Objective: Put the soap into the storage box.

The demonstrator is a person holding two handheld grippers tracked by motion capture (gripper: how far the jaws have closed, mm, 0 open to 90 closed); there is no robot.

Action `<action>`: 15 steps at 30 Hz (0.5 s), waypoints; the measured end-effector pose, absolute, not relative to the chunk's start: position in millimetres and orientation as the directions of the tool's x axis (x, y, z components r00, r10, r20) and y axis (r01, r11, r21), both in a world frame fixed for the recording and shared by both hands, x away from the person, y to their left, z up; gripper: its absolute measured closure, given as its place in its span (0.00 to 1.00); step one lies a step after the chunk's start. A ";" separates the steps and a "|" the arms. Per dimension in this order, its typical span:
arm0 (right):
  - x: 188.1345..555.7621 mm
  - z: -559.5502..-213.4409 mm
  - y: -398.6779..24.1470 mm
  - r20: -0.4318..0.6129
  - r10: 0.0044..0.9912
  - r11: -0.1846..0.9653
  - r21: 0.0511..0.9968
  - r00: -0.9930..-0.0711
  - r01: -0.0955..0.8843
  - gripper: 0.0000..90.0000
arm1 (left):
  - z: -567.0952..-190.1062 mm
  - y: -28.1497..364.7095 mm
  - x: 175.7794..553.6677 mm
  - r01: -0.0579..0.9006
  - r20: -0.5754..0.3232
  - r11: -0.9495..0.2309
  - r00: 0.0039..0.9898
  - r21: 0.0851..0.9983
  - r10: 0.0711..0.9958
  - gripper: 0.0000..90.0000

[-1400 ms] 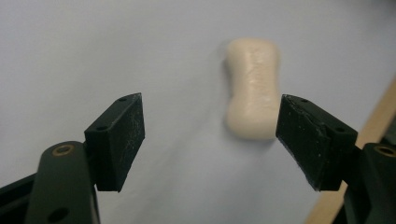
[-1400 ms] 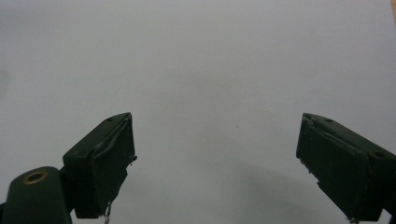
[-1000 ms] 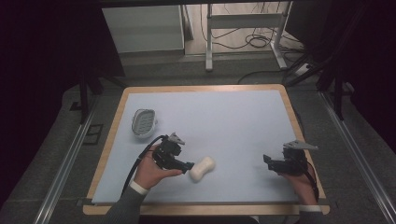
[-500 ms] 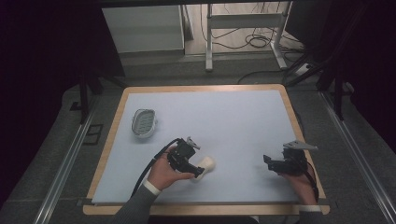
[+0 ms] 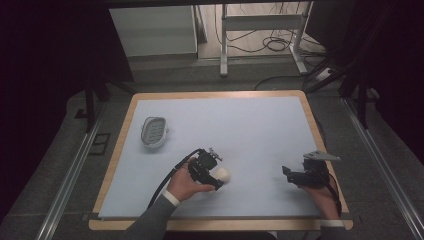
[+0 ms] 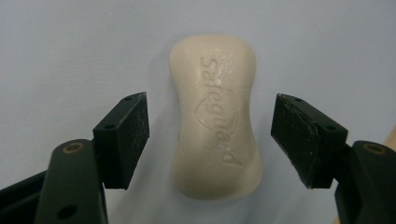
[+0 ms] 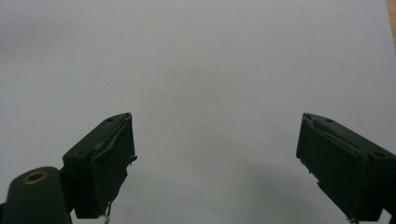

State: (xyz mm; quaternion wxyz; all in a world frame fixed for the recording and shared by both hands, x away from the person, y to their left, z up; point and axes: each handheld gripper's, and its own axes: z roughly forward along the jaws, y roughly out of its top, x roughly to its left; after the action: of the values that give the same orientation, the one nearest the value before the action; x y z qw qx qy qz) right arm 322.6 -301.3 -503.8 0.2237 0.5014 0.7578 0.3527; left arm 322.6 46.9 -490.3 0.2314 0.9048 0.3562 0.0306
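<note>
A cream bar of soap (image 6: pixel 215 116) lies flat on the pale blue mat, lettering up. My left gripper (image 6: pixel 210 135) is open, with a jaw on each side of the bar and a gap to it on both sides. In the high view the soap (image 5: pixel 223 174) pokes out past the left gripper (image 5: pixel 210 172) near the mat's front middle. My right gripper (image 5: pixel 291 176) rests at the front right, and its jaws (image 7: pixel 215 163) stand wide open over bare mat. A grey soap dish (image 5: pixel 153 131) sits at the left of the mat, apart from both grippers.
The blue mat (image 5: pixel 240 125) lies on a wooden-edged table (image 5: pixel 116 150). Metal rails run along both sides on the floor. A white cabinet (image 5: pixel 152 30) and a metal stand with cables (image 5: pixel 260 30) are beyond the far edge.
My left gripper has moved right and forward to the soap, and its jaws now straddle the bar. The right gripper has stayed where it was.
</note>
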 end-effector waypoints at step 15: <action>323.7 -506.0 -301.4 0.003 0.919 0.258 0.752 -0.395 0.607 0.13 | -504.4 35.7 326.7 0.632 -0.076 -0.672 0.748 0.386 0.659 0.42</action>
State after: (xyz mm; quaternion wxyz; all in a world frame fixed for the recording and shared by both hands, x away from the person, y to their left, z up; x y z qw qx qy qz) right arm 323.7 -301.4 -506.0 0.2258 0.5015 0.7604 0.3453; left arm 326.7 35.7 -504.4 0.1981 0.9137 0.3533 0.0348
